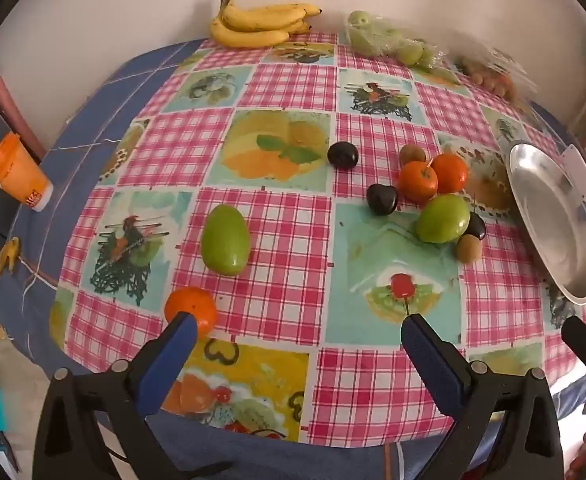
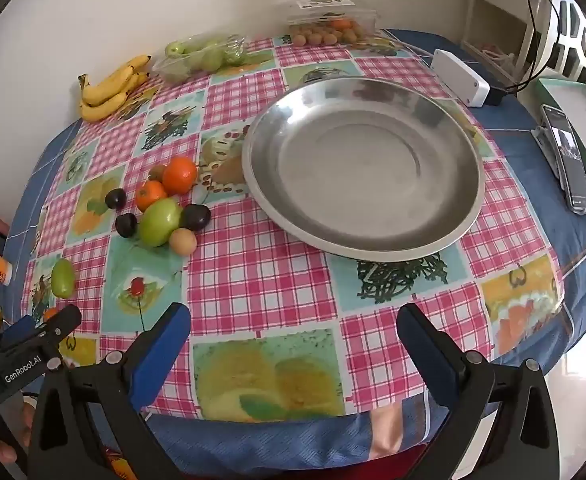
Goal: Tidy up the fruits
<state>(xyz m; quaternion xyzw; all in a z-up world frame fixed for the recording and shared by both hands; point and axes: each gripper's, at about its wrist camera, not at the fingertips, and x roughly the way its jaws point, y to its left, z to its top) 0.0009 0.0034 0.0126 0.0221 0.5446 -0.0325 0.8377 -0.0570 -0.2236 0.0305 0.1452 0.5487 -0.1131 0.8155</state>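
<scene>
Loose fruit lies on a checked tablecloth: a green mango (image 1: 225, 240), a lone orange (image 1: 191, 310) just beyond my left finger, and a cluster with two oranges (image 1: 433, 174), a green apple (image 1: 443, 218), dark plums (image 1: 381, 199) and kiwis (image 1: 468, 249). The same cluster (image 2: 161, 208) lies left of an empty steel bowl (image 2: 363, 168) in the right wrist view. My left gripper (image 1: 295, 330) hangs open above the cloth, holding nothing. Over the near table edge my right gripper (image 2: 293, 320) is open and empty too.
Bananas (image 1: 259, 24), a bag of green fruit (image 1: 389, 40) and a clear box of small fruit (image 2: 329, 26) sit along the far edge by the wall. An orange cup (image 1: 15, 174) stands at left. A white box (image 2: 459, 76) and a phone (image 2: 569, 160) lie at right.
</scene>
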